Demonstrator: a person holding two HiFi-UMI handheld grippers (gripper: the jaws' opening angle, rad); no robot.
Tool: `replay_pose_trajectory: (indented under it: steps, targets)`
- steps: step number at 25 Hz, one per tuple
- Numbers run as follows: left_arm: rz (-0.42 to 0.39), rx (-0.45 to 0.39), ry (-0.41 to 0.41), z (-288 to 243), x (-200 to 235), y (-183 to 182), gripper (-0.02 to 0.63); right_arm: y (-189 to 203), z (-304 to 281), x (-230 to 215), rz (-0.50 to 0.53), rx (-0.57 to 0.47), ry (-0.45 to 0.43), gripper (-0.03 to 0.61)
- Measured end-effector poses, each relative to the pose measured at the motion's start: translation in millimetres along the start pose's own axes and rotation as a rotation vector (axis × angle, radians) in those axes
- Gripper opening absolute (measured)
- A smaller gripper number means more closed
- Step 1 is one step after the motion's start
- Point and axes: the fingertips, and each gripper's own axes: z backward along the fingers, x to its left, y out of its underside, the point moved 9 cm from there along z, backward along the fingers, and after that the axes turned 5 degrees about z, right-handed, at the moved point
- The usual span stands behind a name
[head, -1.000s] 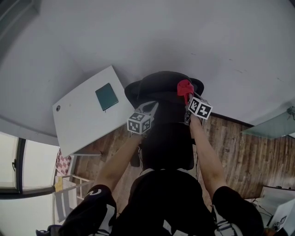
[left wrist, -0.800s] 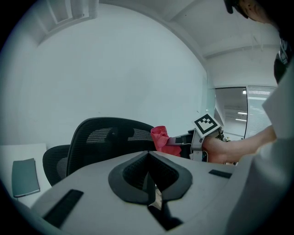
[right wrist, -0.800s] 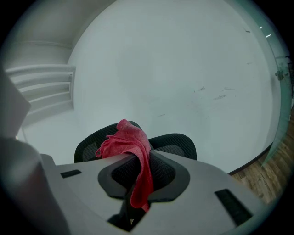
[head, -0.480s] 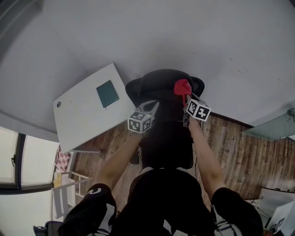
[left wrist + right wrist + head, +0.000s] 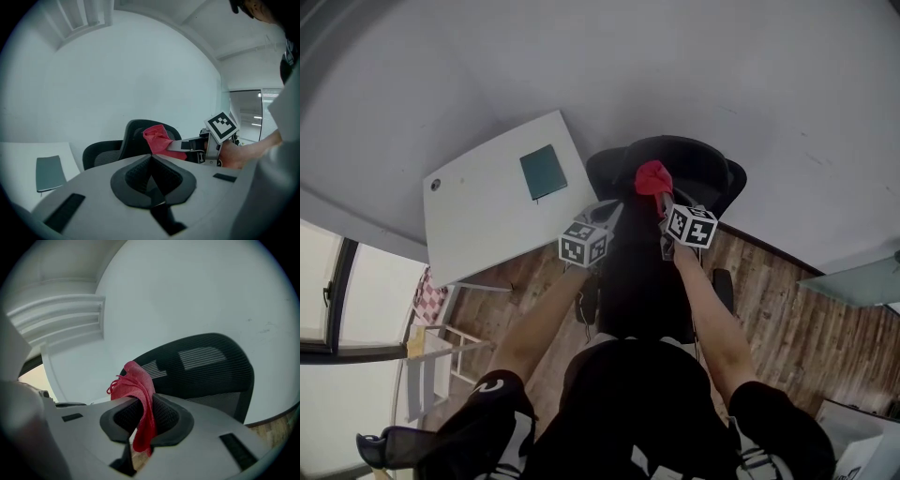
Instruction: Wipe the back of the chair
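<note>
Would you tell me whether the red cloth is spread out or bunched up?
Bunched up: the red cloth is pinched in the right claw, crumpled above its jaws, a tail hanging below.

The red cloth looks soft and woven, with loose threads. The chair back is black net with fine holes. The right tongs are matt grey plastic. The floor is brown wood planks. The bench is white, smooth and matt.

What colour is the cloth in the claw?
Red. The cloth shows best in the right gripper view.
</note>
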Motion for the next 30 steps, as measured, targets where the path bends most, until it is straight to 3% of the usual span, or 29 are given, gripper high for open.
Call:
replay_pose_trajectory:
  steps: [7, 15, 24, 30]
  targets:
    - [0.000, 0.018, -0.074, 41.7, 56.4, 7.7, 0.025, 27.1, -41.5, 68.4, 0.035, 0.018, -0.121, 0.077]
    - [0.009, 0.034, -0.109, 57.5, 97.6, 30.8, 0.025, 64.3, -84.2, 101.4, 0.038, 0.056, -0.129, 0.075]
    - [0.037, 0.008, -0.197, 56.6, 131.6, 62.7, 0.025, 97.9, -138.7, 93.7, 0.048, 0.097, -0.084, 0.075]
    - [-0.004, 0.031, -0.206, 41.1, 147.1, 65.8, 0.025, 114.0, -165.5, 73.6, 0.016, 0.114, -0.038, 0.074]
